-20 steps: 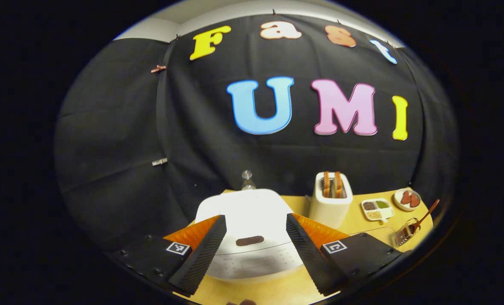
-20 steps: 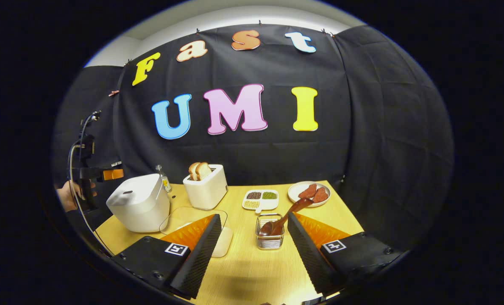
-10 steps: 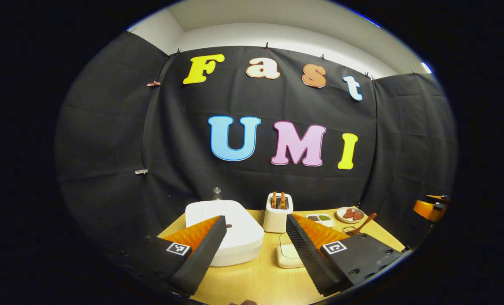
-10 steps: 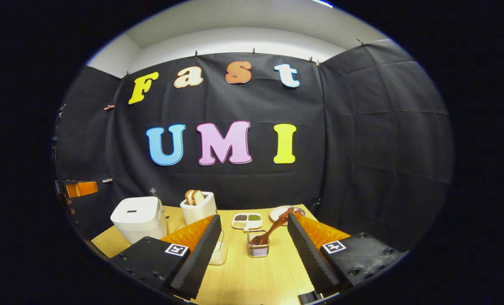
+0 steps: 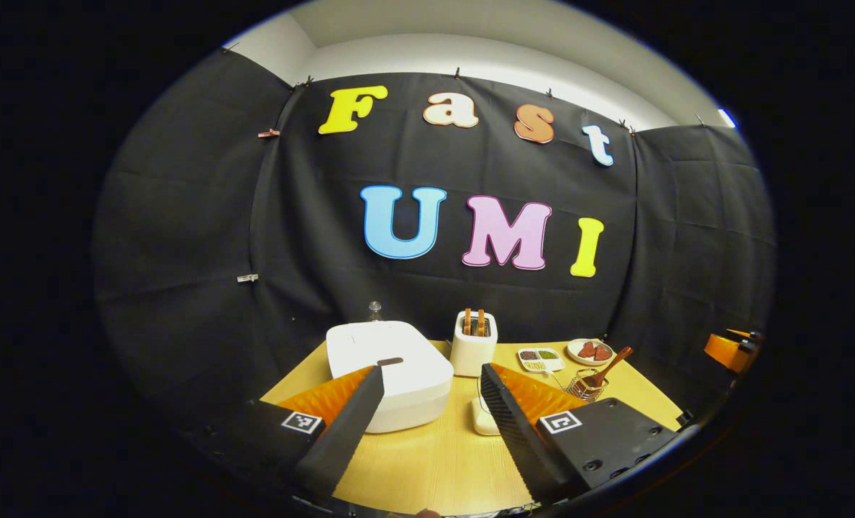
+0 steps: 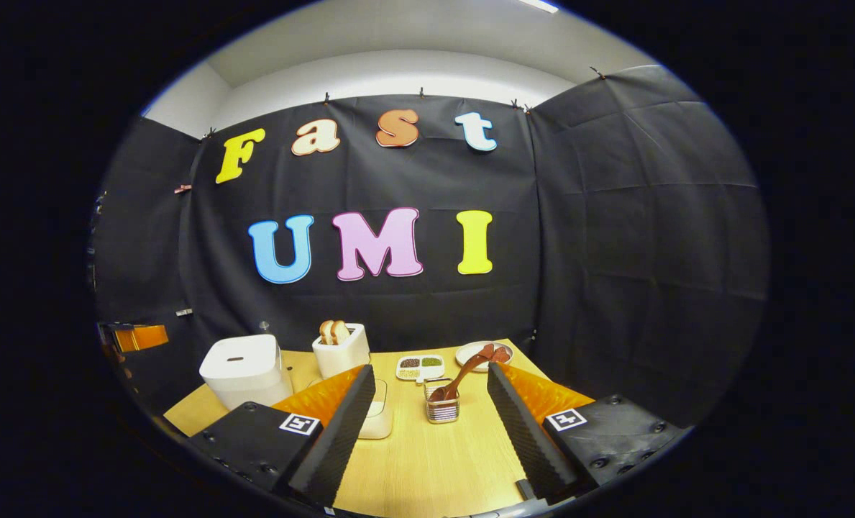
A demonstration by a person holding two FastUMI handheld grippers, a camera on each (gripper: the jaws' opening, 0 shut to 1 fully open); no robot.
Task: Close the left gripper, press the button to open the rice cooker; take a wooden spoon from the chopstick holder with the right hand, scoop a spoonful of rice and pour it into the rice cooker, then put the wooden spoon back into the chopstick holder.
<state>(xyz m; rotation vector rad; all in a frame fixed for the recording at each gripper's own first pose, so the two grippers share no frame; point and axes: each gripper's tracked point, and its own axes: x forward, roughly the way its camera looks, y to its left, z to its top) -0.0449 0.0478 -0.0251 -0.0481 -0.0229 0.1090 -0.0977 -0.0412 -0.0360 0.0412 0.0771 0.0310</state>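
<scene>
Hiding part of the rice cooker (image 5: 398, 370): left claw (image 5: 427, 414).

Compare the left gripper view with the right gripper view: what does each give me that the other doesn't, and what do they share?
Left gripper view: the left gripper, open, in front of the closed rice cooker, with the lid button between its fingers. Right gripper view: the right gripper, open, lined up on the chopstick holder, with the wooden spoon leaning in it. Both: rice cooker, toaster, chopstick holder and wooden spoon, all on the table.
</scene>
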